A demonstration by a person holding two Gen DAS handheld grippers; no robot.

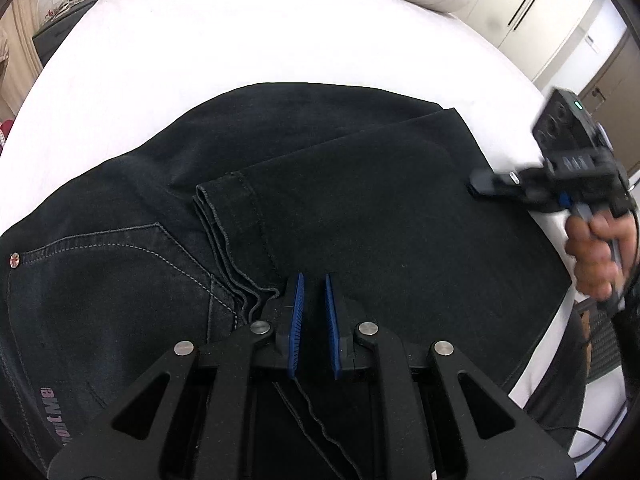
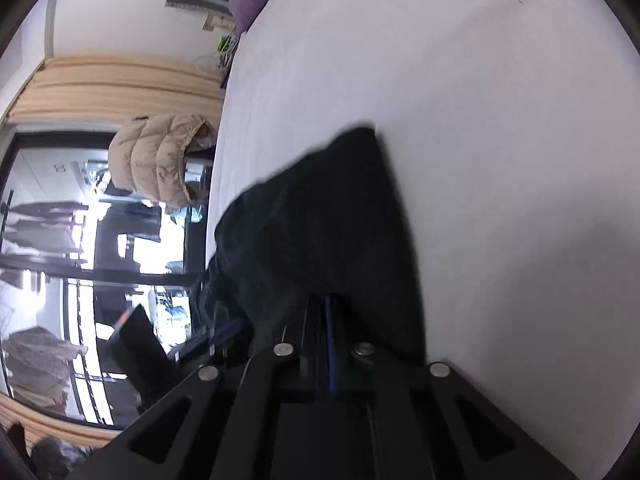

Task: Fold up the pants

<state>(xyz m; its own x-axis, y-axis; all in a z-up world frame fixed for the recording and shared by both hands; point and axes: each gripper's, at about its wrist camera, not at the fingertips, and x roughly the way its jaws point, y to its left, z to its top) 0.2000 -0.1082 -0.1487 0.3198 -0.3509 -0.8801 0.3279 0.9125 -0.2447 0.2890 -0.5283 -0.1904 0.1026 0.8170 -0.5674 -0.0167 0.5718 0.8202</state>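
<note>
matt black denim pants (image 1: 360,200), smooth white cotton sheet (image 1: 240,40), matt black plastic tongs (image 1: 314,312)

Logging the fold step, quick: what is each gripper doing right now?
Left gripper: nearly closed on a thread-thin edge of the black denim pants.
Right gripper: closed on the pants' folded edge.

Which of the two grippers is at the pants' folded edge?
The right gripper, its jaws closed at the pants' folded side edge; the left gripper sits near the hems.

bright daylight washes the white bed (image 1: 280,32) almost to glare. the right wrist view is smeared with motion blur, its window (image 2: 80,260) blown out. fisheye bending and dark corners edge both.
</note>
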